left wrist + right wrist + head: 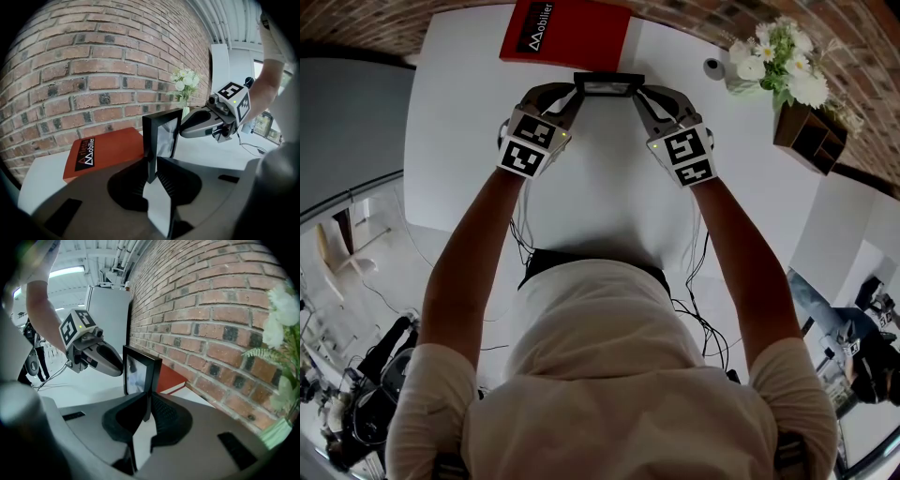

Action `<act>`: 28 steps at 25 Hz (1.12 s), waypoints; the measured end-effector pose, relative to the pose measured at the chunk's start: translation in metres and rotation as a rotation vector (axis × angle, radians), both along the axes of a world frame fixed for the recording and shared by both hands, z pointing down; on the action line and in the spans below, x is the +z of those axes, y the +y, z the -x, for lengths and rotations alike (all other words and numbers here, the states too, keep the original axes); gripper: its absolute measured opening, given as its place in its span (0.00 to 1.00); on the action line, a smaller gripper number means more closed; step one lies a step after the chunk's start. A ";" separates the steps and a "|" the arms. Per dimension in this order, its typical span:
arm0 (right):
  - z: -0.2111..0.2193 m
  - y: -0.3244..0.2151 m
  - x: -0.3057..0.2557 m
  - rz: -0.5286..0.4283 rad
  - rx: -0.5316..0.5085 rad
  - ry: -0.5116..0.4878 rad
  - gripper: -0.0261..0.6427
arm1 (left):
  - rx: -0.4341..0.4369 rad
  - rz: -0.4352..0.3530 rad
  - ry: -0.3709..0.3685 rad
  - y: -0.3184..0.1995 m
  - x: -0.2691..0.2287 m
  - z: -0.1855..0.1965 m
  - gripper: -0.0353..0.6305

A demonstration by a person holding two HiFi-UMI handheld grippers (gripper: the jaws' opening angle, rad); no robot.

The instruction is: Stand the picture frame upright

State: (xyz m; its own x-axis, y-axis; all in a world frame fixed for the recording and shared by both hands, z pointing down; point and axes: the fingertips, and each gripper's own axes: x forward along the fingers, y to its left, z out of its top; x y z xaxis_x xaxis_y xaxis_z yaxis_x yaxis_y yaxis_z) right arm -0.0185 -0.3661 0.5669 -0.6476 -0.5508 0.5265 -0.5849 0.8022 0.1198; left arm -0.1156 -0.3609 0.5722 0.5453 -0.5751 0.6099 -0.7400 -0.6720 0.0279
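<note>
While both grippers clamp it, the frame [608, 85] stands on edge near the worktop's [609, 197] far edge, just short of a red book [567, 33]; flowers [778, 56] occupy the far right corner.

Head view: the left gripper [575, 94] and right gripper [640, 95] meet the frame from opposite sides. This symmetrical hold probably guards against tipping.

Left gripper view: the jaws are closed on one side rail of the frame [161, 136], low down, and the right gripper [183, 130] grips the opposite rail. The book [105, 152] lies behind, against the brick wall.

Right gripper view: the jaws are likewise shut on the nearer rail [149, 380], and the left gripper [119, 369] holds the far one. The frame looks vertical. Whether its base bears on the worktop cannot be told, so release seems premature.
</note>
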 end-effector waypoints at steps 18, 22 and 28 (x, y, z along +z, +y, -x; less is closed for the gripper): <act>-0.010 0.010 0.002 0.035 0.036 -0.018 0.09 | -0.032 0.010 -0.008 0.007 -0.002 0.008 0.17; -0.016 0.019 -0.001 0.040 0.041 -0.020 0.09 | -0.052 0.014 -0.007 0.017 -0.003 0.011 0.17; -0.030 0.047 -0.013 0.033 0.039 -0.041 0.09 | -0.117 0.005 0.021 0.045 -0.015 0.011 0.17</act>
State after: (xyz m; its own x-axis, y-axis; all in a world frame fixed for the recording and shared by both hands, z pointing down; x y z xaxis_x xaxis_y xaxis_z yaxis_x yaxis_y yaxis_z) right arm 0.0120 -0.3188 0.5540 -0.6470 -0.5591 0.5184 -0.6198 0.7817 0.0694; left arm -0.1265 -0.3164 0.5576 0.4870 -0.6330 0.6018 -0.8128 -0.5806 0.0471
